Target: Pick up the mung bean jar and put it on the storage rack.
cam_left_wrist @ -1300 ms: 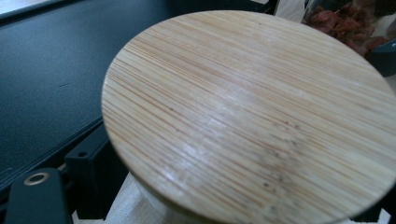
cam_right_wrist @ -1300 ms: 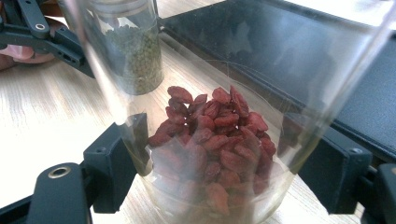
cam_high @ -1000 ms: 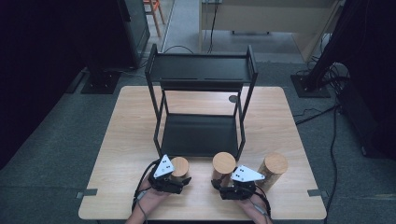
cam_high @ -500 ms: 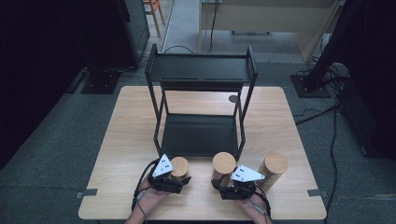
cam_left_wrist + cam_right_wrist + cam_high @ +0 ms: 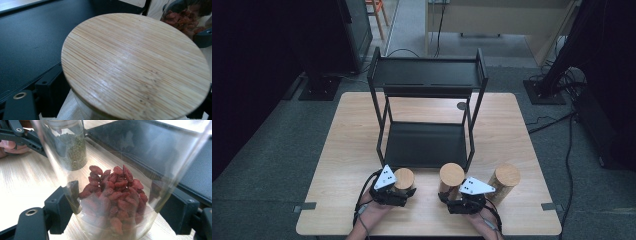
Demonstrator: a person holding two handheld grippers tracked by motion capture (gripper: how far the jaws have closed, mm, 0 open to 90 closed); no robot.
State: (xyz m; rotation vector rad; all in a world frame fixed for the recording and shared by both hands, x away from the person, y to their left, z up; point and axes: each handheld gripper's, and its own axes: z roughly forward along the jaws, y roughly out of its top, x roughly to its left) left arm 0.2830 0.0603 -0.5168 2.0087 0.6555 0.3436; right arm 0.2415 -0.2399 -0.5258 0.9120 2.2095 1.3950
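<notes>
High: left hand-held gripper (image 5: 404,192) at left jar (image 5: 404,178), right hand-held gripper (image 5: 451,196) at middle jar (image 5: 451,176); both upright, before rack (image 5: 427,117) on worktop (image 5: 337,150) | Left: bamboo lid (image 5: 135,65) between wide jaws, contact unclear | Right: jaws hold berry jar (image 5: 112,195).

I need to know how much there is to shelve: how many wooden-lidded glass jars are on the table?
3, in a row along the near edge in front of the black metal two-tier rack: left jar between the left gripper's jaws, middle jar at the right gripper, right jar standing free.
</notes>
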